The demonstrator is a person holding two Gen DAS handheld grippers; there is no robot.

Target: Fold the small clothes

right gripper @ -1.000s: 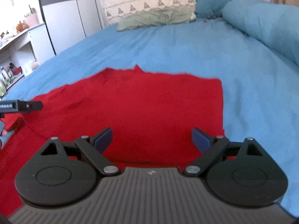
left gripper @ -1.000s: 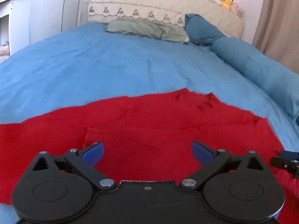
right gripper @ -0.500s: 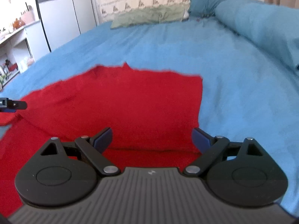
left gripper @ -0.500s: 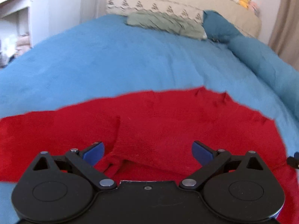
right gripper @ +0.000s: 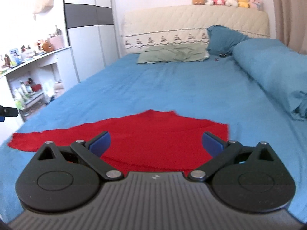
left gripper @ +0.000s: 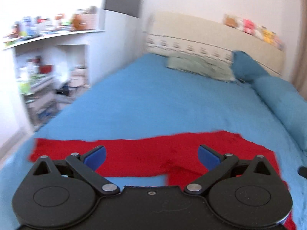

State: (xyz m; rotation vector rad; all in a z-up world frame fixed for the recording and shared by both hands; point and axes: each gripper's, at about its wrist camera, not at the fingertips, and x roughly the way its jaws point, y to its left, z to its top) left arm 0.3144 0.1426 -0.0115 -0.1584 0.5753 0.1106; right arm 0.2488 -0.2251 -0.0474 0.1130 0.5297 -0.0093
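Here, a red garment lies spread flat on the blue bed, just ahead of and partly beneath both pairs of tongs. The left tongs stand wide open and hold nothing, one sleeve stretching away to their left. The right tongs gape equally wide, also empty. The garment's near edge is hidden under both tools, and the left view is blurred throughout.
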